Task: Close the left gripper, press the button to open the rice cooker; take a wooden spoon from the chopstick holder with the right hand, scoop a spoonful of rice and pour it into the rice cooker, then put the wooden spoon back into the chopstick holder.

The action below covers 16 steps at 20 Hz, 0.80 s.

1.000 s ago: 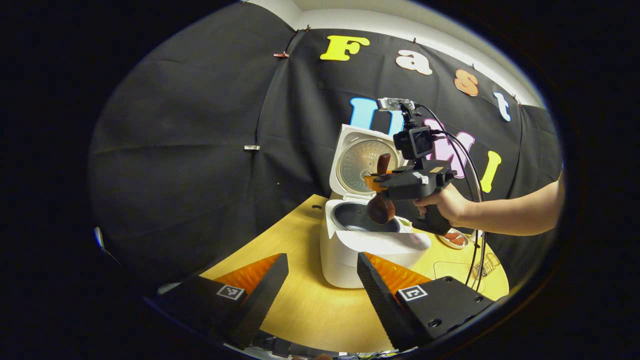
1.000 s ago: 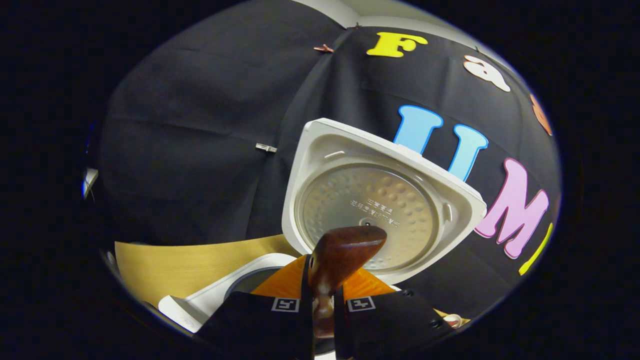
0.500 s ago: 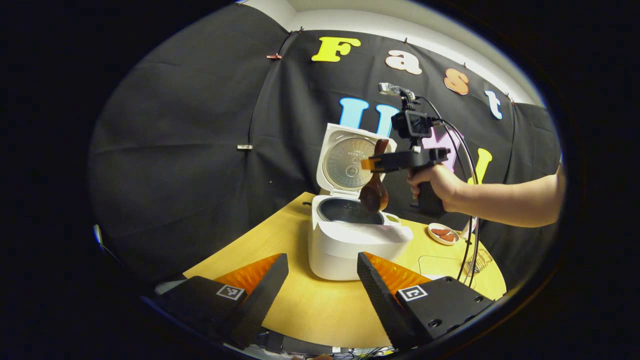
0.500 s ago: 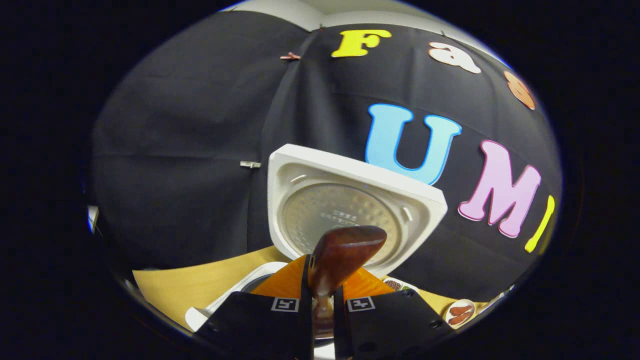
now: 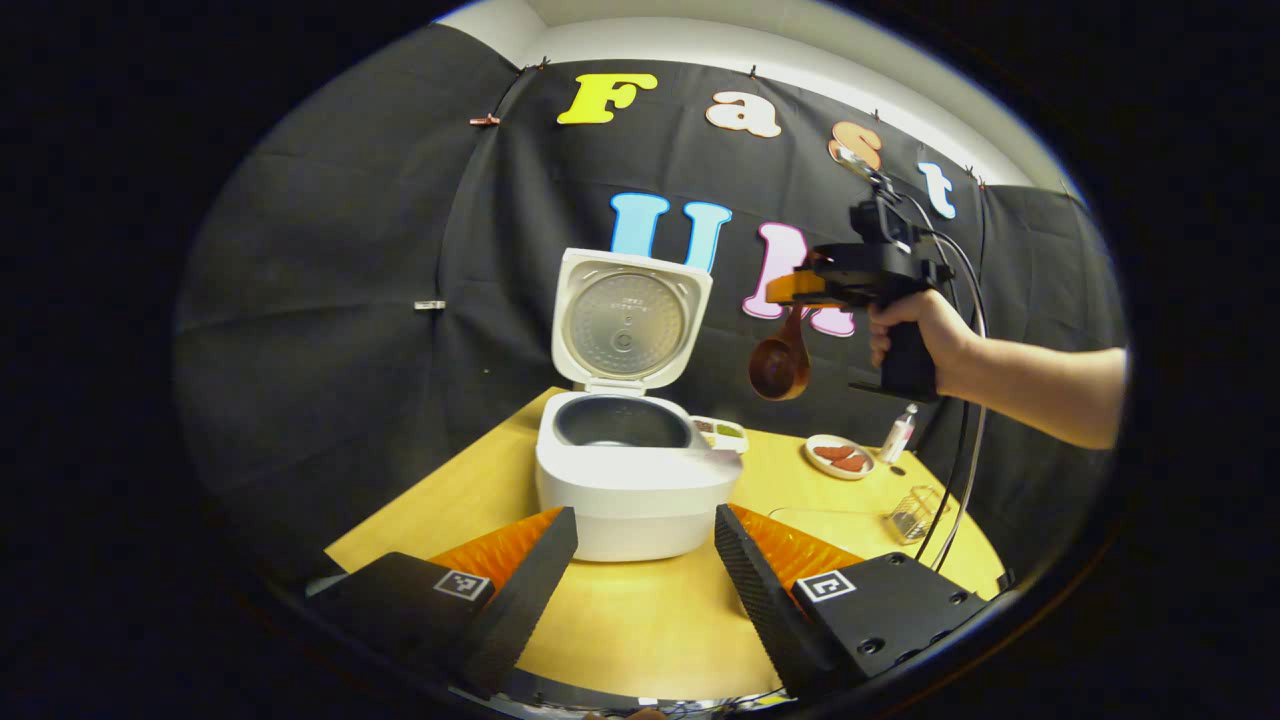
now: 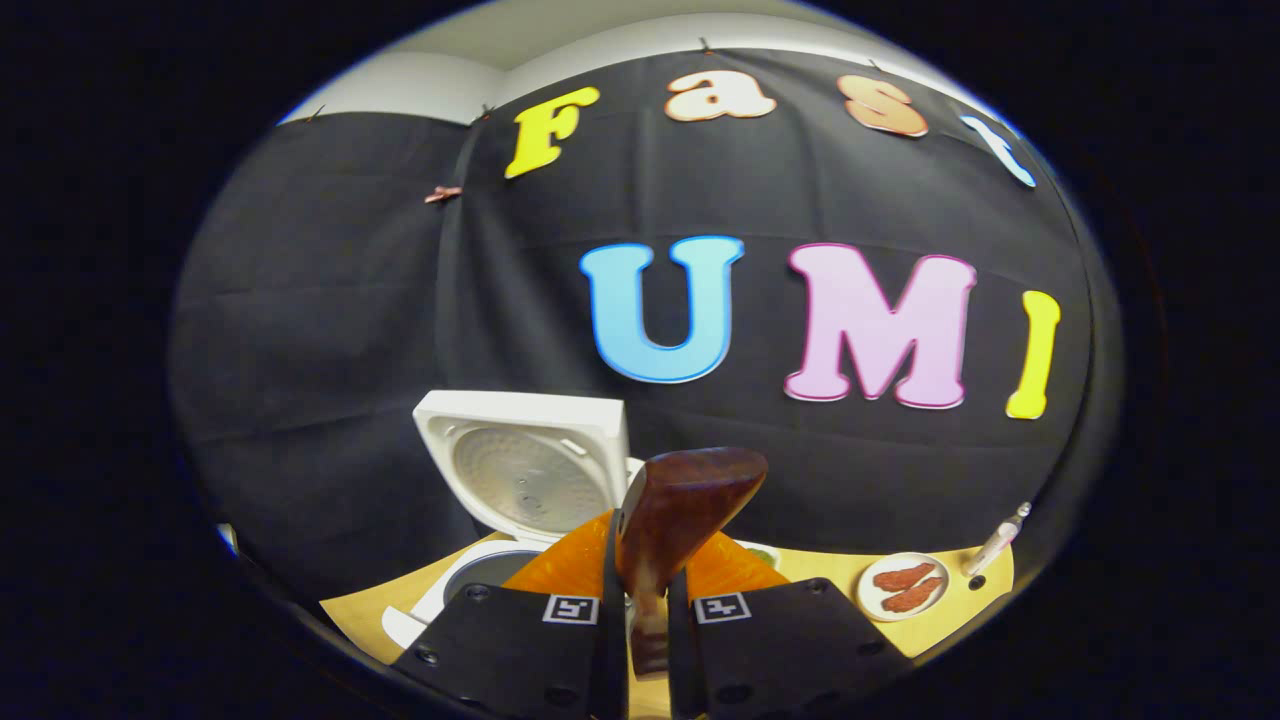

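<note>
Since the earlier frames the right gripper (image 5: pixel 790 290) had carried the wooden spoon (image 5: pixel 782 362) off the rice cooker (image 5: pixel 632 480), rightward. From the left gripper view the spoon hung bowl-down, its long axis near vertical, above the table (image 5: pixel 640 620), the wire chopstick holder (image 5: pixel 912 514) lying below and right; the left gripper (image 5: pixel 640 560) stood wide, empty. From the right gripper view, both fingers (image 6: pixel 605 640) clamped the spoon's handle.

Black tool (image 5: pixel 640 590) bodies carry square fiducial markers.
</note>
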Available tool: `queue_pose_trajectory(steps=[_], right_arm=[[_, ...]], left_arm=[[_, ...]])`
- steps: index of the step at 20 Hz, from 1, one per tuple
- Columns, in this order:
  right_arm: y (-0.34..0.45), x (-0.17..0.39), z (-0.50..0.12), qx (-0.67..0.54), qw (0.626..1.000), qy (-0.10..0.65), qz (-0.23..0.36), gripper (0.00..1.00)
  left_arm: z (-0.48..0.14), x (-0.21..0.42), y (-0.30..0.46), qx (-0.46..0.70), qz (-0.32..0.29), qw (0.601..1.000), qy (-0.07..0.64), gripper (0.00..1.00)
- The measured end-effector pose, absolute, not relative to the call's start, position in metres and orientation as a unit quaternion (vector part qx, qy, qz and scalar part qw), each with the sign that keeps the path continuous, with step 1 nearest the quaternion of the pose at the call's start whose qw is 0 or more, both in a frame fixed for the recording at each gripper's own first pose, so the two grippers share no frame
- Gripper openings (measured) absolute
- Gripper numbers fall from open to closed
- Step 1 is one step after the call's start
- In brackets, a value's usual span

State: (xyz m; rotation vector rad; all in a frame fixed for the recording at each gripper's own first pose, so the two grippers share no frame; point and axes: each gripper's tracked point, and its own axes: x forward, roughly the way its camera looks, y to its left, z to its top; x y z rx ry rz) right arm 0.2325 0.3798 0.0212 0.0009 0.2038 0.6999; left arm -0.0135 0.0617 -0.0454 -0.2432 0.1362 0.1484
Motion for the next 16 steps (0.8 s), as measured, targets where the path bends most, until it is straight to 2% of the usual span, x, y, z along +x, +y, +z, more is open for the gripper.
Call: queue_pose_trajectory(steps=[4, 8, 13, 16], right_arm=[[0.281, 0.266, 0.048, 0.036, 0.955, 0.085, 0.283, 0.2], [0.176, 0.297, 0.049, 0.053, 0.971, 0.083, 0.22, 0.2], [0.077, 0.315, 0.003, 0.074, 0.977, 0.125, 0.159, 0.2], [0.036, 0.323, -0.024, 0.096, 0.976, 0.145, 0.129, 0.2]], left_arm=[[-0.024, 0.014, 0.045, -0.134, 0.069, 0.987, 0.052, 0.96], [-0.019, 0.035, 0.029, -0.102, 0.063, 0.991, 0.057, 0.96], [-0.012, 0.061, -0.01, -0.09, 0.04, 0.993, 0.066, 0.96], [-0.004, 0.074, -0.025, -0.075, 0.047, 0.994, 0.064, 0.96]])
